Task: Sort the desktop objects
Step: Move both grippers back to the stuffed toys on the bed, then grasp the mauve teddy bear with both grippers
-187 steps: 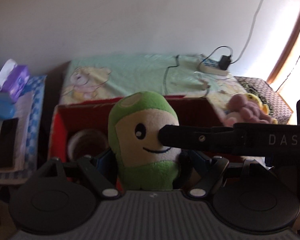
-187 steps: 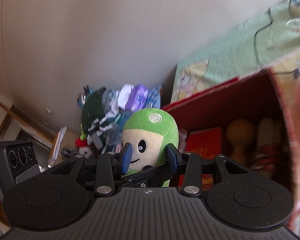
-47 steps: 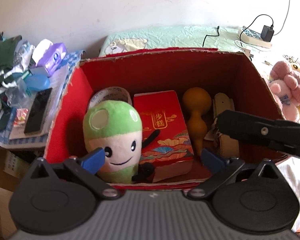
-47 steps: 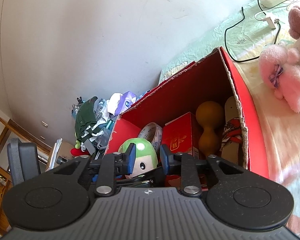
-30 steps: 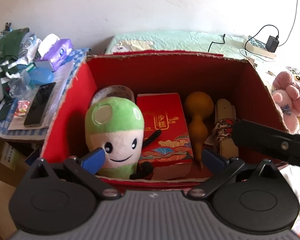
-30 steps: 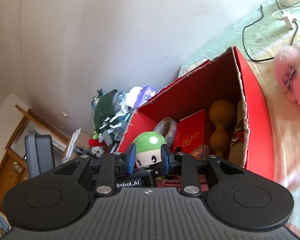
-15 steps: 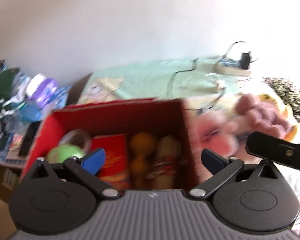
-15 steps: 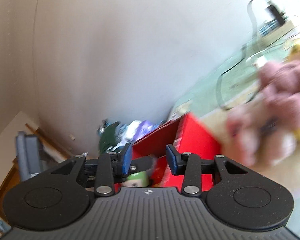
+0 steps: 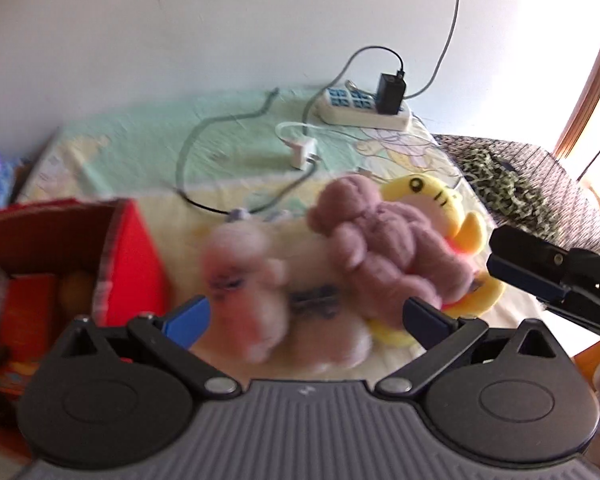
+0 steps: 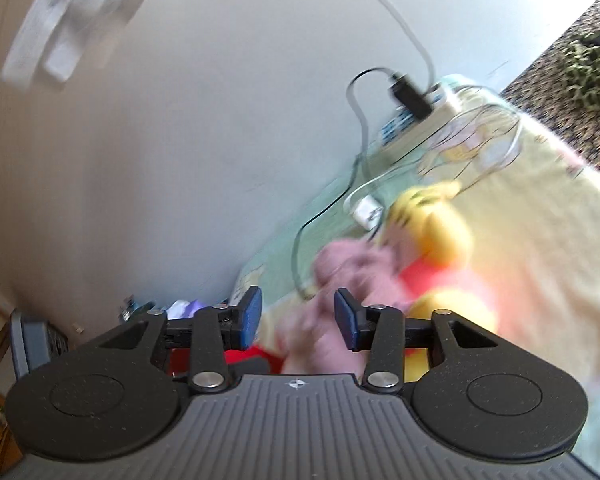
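Both grippers have swung off the red box and now face the soft toys still lying out on the bedspread, a sign that the green toy is stowed and the next pick is being lined up. Nearest the left camera, the left gripper (image 9: 305,315) has its jaws spread wide with nothing between them, where seconds ago they hung open over the box. Just past its tips lies the pale pink plush (image 9: 244,280), blurred by the swing, and touching it on the far side the mauve plush bear (image 9: 384,248), which leans on the yellow plush (image 9: 456,216). The right gripper (image 10: 297,317) is partly open and empty, its tips framing the same heap; it was narrower a moment back.

The red box (image 9: 128,256) sits at the left edge of the left view, beside the pink plush but apart from it, with a red packet and a brown gourd dimly visible inside and a sliver of green at the frame's edge. A black cable (image 9: 204,152) loops across the bedspread (image 9: 140,152) behind the toys, running toward the white power strip (image 9: 364,114) at the far edge against the wall. The plush pile looks the likely next target; which toy goes first cannot be told.
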Demonstrator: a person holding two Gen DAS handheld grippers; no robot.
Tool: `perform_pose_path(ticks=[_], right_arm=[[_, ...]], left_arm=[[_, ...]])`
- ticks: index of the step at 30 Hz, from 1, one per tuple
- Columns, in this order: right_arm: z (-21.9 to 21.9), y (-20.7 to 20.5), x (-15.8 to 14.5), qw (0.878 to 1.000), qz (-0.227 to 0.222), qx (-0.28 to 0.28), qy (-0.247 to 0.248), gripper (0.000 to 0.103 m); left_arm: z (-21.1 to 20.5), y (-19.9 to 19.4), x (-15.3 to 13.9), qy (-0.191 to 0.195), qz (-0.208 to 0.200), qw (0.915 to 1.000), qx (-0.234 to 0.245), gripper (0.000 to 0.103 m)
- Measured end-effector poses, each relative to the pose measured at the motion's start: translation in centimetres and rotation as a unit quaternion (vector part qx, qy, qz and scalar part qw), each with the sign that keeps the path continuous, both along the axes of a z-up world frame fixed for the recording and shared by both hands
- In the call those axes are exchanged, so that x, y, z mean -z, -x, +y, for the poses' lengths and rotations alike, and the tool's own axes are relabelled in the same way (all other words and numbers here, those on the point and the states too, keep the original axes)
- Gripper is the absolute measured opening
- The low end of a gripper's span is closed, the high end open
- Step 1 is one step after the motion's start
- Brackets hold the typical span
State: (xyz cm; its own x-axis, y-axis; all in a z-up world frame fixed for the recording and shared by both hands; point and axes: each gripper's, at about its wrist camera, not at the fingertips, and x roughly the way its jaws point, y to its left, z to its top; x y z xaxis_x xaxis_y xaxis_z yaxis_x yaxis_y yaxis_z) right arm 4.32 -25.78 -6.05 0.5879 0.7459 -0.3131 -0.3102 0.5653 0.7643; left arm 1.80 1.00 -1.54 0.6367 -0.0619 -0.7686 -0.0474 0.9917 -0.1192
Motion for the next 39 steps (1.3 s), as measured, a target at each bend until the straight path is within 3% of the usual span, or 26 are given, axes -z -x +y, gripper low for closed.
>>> perform_pose_path(ticks=[7, 12, 22, 32, 34, 35, 39], right_arm=[[0.8, -5.0, 1.5, 0.998, 0.046, -0.009, 0.035, 0.047], [2.1, -6.8, 2.7, 0.995, 0.063, -0.017, 0.073, 0.047], [4.1, -9.5, 4.0, 0.993, 0.068, -0.069, 0.071, 0.051], [2.3, -8.1, 3.8, 0.988, 0.109, -0.096, 0.045, 0.045], [1.7, -7.3, 3.7, 0.985, 0.127, -0.113, 0.016, 0.038], [1.5, -6.8, 3.6, 0.984, 0.136, -0.119, 0.002, 0.04], [1.3, -4.8, 3.0, 0.986, 0.112, -0.109, 0.049, 0.035]], left_arm=[[-1.6, -4.6, 2.3, 0.06, 0.029, 0.9978, -0.002, 0.102], [-1.8, -6.3, 3.7, 0.059, 0.041, 0.9974, -0.008, 0.101], [-1.8, -8.5, 4.6, 0.055, 0.039, 0.9976, 0.018, 0.101], [-2.2, -7.2, 3.7, 0.055, 0.029, 0.9962, 0.061, 0.094], [-2.8, -6.4, 3.3, 0.06, 0.028, 0.9941, 0.086, 0.092], [-3.2, -6.0, 3.3, 0.061, 0.032, 0.9934, 0.092, 0.093], [-4.1, -4.3, 3.6, 0.047, 0.029, 0.9921, 0.113, 0.091]])
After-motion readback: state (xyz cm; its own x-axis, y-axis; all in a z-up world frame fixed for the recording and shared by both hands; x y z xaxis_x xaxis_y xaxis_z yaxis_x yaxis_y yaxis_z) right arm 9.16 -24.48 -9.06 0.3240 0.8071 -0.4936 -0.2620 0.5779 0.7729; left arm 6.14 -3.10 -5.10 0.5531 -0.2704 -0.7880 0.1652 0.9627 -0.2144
